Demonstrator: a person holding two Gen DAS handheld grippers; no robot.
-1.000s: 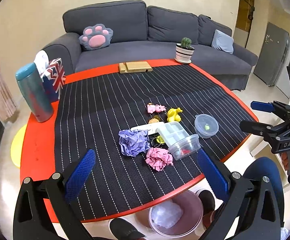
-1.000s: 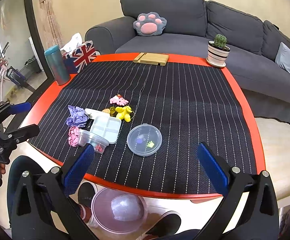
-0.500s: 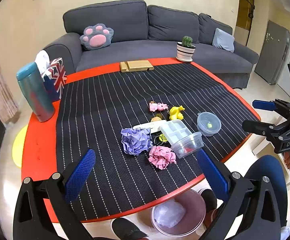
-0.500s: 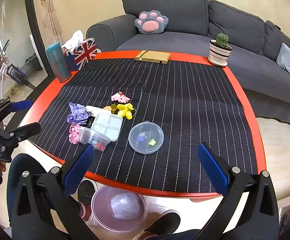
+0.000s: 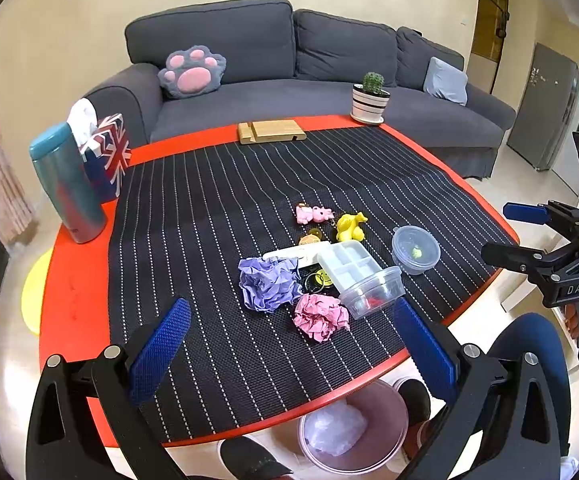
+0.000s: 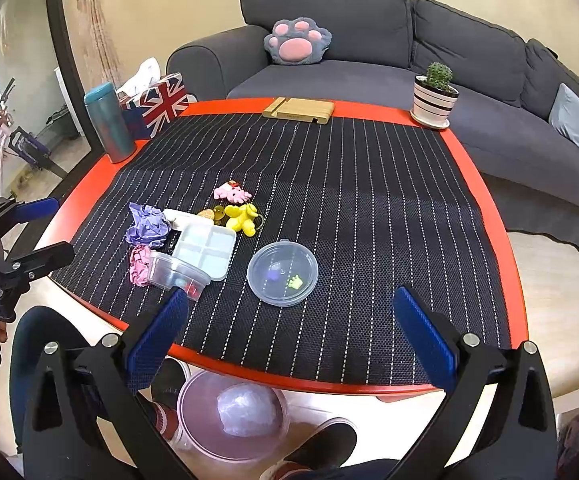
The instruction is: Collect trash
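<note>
The view from both hand-held tools has crept slightly closer to the round red table [image 5: 69, 292] over the past second, suggesting the approach has begun and nothing is yet collected. From the left: a teal tumbler [image 5: 67, 182], a Union Jack tissue box [image 5: 107, 156], then the trash itself, a crumpled purple paper ball [image 5: 267, 282] and a crumpled pink paper ball [image 5: 319, 316], lying side by side on the black pinstriped mat [image 5: 217, 208] near the table's front edge, above a pink waste bin [image 5: 369, 412] on the floor. The left gripper [image 5: 289, 354] hangs over them, blue pads wide apart and empty; the right gripper [image 6: 289, 338] is likewise spread. Its body reads "DAS".
</note>
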